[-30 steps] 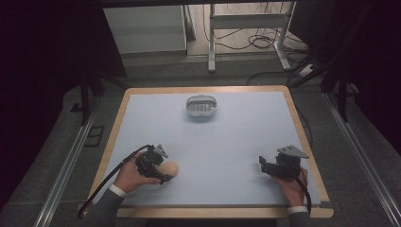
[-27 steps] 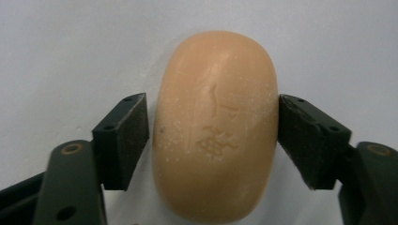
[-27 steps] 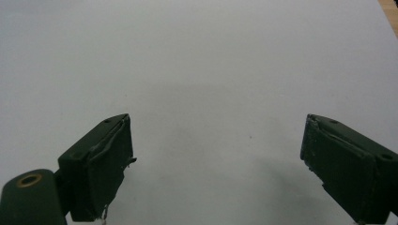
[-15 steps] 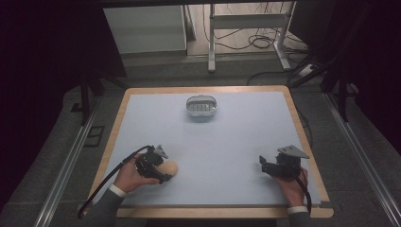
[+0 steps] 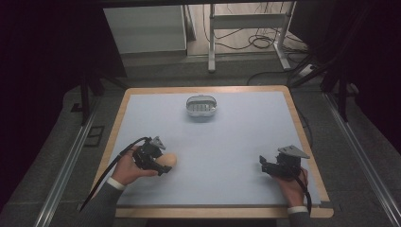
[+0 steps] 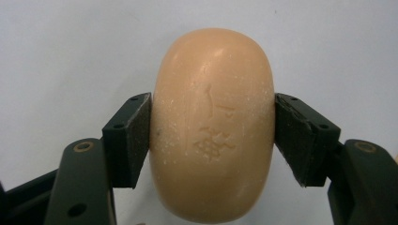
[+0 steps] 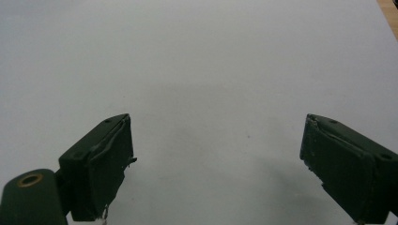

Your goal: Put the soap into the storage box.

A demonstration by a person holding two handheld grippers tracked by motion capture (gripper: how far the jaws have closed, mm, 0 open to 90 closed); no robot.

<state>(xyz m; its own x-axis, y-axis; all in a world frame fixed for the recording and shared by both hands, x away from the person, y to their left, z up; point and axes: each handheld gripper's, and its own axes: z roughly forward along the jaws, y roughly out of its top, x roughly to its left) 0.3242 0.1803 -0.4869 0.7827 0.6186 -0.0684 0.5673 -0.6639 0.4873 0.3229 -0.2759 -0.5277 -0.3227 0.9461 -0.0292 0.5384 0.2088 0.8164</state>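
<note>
Left gripper (image 5: pixel 160 162) fingers (image 6: pixel 127 138) clamp the smooth peach oval soap bar (image 6: pixel 212 124) across its short sides, near the table's (image 5: pixel 246 142) front-left corner. Right gripper (image 5: pixel 265 166) rests with fingers spread, empty, near the front-right corner. Risk: the rounded, slick bar may squirt out under the squeeze before reaching the small metal dish (image 5: pixel 201 106) at the far edge.

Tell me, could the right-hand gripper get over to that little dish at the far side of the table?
Probably yes: the right gripper has its jaws open and empty, and the table between it and the dish is bare.
</note>
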